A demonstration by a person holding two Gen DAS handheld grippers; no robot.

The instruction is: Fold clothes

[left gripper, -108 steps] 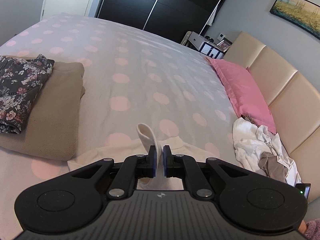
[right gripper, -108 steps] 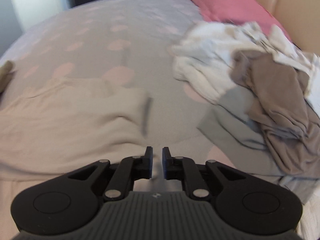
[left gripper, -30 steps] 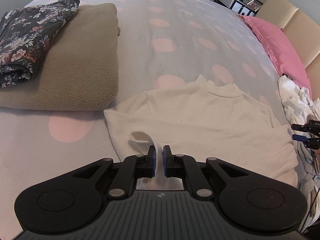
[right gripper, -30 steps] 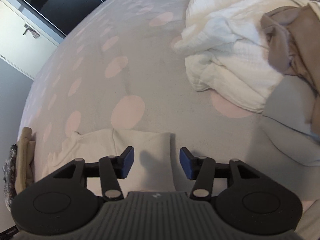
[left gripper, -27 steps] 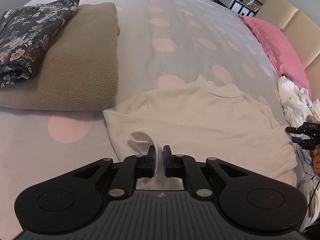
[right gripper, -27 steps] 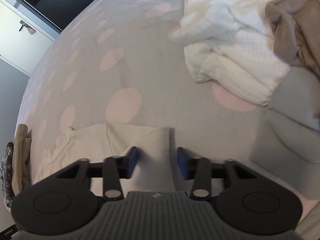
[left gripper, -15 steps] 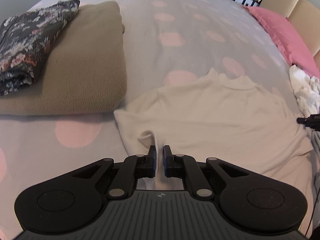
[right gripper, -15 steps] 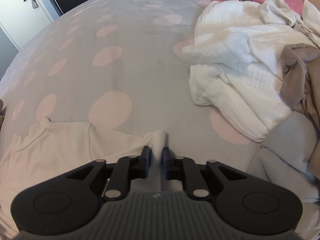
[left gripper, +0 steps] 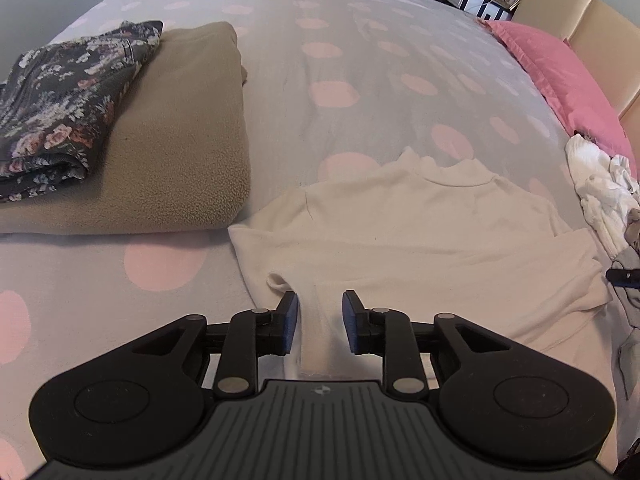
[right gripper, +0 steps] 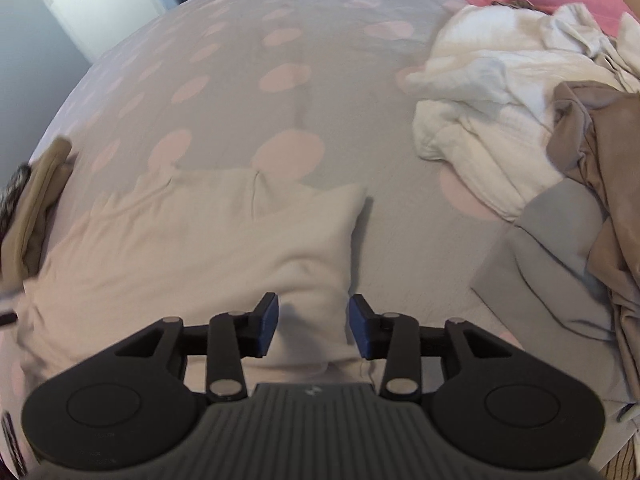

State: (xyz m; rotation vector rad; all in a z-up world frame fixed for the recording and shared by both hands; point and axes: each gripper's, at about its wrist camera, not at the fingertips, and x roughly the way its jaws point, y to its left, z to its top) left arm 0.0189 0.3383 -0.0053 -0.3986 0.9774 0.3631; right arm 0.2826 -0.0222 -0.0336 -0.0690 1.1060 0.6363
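1. The cream mock-neck top [left gripper: 420, 240] lies spread on the near part of the dotted bedspread [left gripper: 360, 60], collar toward the far side. Both sleeves look turned in over the body, giving a rough rectangle, though the near hem is hidden behind the grippers.

2. The left gripper [left gripper: 320, 322] hovers over the near left edge of the top with its jaws apart and nothing between the pads. A small curl of fabric sits just beyond its left finger.

3. The right gripper [right gripper: 314, 326] hangs above the near right part of the same top [right gripper: 208, 248], jaws also spread wide, holding nothing. This view is slightly blurred.

4. At the far left, a floral garment [left gripper: 60, 100] sits folded on top of a folded tan fleece [left gripper: 176, 140], so at least two pieces already lie as the task wants them.

5. At the right, near the pink pillow [left gripper: 560, 80], a heap of unfolded clothes [right gripper: 520, 120] remains: white textured pieces, a brown one and a grey one, all crumpled together.

6. My reading: the cream top is partway folded, with its sides in but its length not yet doubled over. The heap at the right is the bigger share of what is left.
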